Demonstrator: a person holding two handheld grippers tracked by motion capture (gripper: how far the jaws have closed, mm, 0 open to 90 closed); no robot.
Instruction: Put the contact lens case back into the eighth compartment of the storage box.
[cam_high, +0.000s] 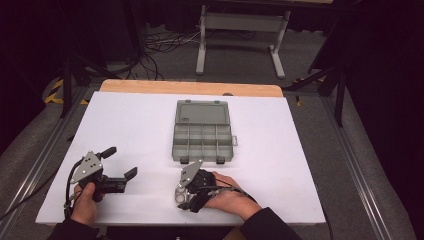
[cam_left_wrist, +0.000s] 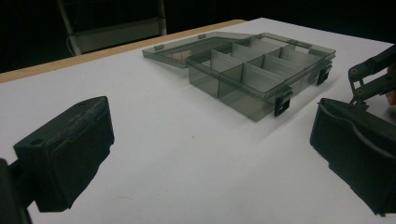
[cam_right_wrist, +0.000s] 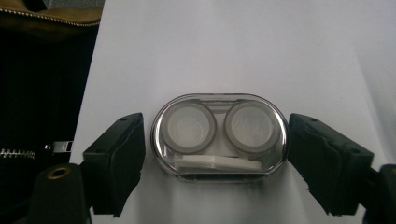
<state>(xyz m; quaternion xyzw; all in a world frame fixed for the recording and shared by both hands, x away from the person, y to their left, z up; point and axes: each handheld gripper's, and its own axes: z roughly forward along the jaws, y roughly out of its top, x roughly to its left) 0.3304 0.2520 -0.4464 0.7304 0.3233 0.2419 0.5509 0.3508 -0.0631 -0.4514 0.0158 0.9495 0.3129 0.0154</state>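
Note:
A clear oval contact lens case (cam_right_wrist: 218, 135) with two round wells lies flat on the white table, near its front edge. My right gripper (cam_right_wrist: 217, 161) straddles it with one black pad at each end. The right pad (cam_right_wrist: 322, 163) sits at the case's end and the left pad (cam_right_wrist: 121, 158) stands a sliver off, so the case is not clamped. From above, the right gripper (cam_high: 183, 196) points down over the case (cam_high: 180, 197). My left gripper (cam_high: 121, 161) rests at the front left, open and empty. A grey compartment box (cam_high: 202, 135) lies open mid-table.
The box's lid (cam_high: 202, 112) lies flat on the far side, and its several compartments (cam_left_wrist: 252, 70) look empty. The table (cam_high: 280, 165) ends in a wooden strip (cam_high: 190, 88) at the back. A dark zipped garment (cam_right_wrist: 28, 154) hangs at the near edge beside the case.

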